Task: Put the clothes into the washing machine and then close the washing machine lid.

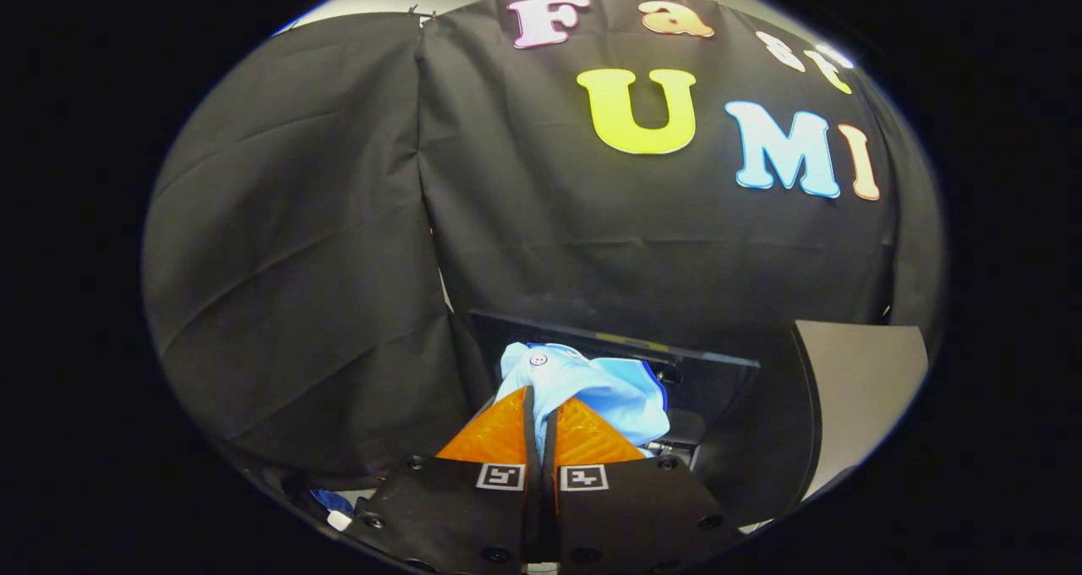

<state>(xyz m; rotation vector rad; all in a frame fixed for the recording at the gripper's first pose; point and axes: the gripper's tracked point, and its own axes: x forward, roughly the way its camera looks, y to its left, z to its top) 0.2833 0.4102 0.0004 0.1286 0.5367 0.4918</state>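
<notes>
Jaws pinched tight on a light-blue garment [583,385]; dark washing machine [710,372] just beyond; black cloth wall [338,262] behind.

garment [583,385]: was light blue, plain, with one pale button | washing machine lid [710,372]: was black | panel right of it [862,380]: was grey | booth wall cloth [338,262]: was black

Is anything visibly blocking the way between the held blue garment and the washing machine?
Nothing visible does. The tongs are shut on the light blue garment, held above a dark raised lid; the machine's opening itself cannot be made out.
</notes>
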